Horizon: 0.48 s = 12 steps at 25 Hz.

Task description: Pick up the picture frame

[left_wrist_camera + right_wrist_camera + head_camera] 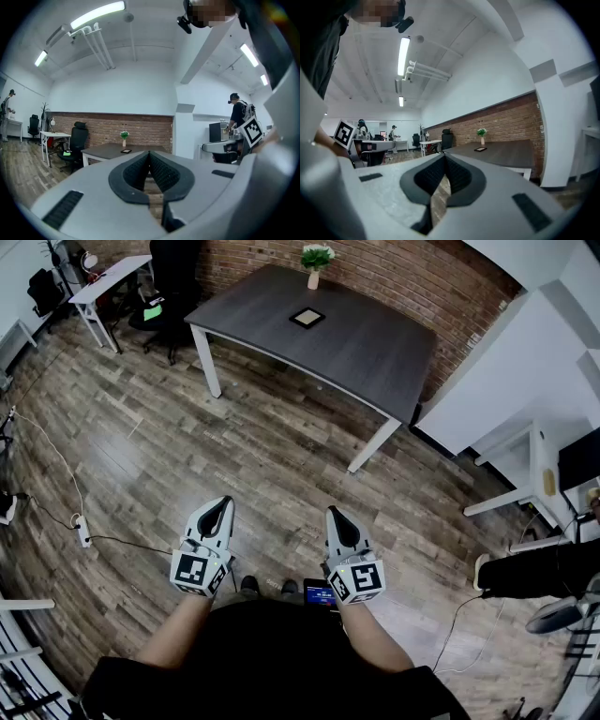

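Observed left gripper [223,504] and right gripper [335,515] side by side close to the body, held level over wooden floor [281,456]. Jaws of each pressed together, nothing clamped.

Located picture frame [307,317] lying flat on the dark table [375,357] at the far end of the room, well apart from both grippers. Noted a small potted plant [316,259] just beyond it, by the brick wall [412,277].

Judged as not yet begun: no approach, no grasp, no lift. Left to do: close the distance, open the jaws, take the frame, raise it.

Seen in the head view alone: the open floor between grippers and table. Seen in the gripper views alone: meeting pads [164,171] head-on, ceiling lights [98,14], a person [238,112] standing at the right.
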Each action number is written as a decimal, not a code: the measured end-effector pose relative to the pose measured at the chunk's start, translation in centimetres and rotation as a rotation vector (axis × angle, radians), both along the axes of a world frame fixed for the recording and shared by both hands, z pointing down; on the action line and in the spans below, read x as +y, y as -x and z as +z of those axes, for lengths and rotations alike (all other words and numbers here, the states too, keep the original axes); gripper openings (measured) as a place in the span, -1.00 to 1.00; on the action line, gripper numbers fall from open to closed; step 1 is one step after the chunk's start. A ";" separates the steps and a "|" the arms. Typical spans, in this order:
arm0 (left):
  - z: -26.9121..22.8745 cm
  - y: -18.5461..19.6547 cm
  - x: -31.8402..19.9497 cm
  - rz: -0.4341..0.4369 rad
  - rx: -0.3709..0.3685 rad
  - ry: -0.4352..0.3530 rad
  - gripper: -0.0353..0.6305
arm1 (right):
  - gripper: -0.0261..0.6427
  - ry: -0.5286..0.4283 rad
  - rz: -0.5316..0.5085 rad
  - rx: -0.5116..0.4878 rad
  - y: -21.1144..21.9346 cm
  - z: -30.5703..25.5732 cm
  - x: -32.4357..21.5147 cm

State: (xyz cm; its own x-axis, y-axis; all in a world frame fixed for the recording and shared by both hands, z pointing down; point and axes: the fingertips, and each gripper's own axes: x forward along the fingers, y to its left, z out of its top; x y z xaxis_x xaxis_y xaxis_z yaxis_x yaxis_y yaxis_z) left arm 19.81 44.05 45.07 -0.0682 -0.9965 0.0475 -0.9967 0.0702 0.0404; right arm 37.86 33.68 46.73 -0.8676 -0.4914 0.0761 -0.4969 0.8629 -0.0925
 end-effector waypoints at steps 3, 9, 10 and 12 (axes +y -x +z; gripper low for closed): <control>0.1 -0.8 -0.1 0.007 0.004 0.003 -0.91 | -0.91 -0.022 -0.013 0.006 -0.5 -0.4 0.4; -0.3 -2.4 -0.1 0.022 0.007 -0.010 -0.91 | -0.91 -0.025 -0.006 -0.039 -2.5 -1.0 0.3; -0.5 -2.7 0.0 0.025 0.004 -0.012 -0.91 | -0.91 -0.026 -0.005 -0.053 -2.9 -1.2 0.2; -0.7 -3.1 -0.2 0.027 0.000 -0.014 -0.91 | -0.91 -0.024 -0.002 -0.070 -3.5 -1.6 -0.2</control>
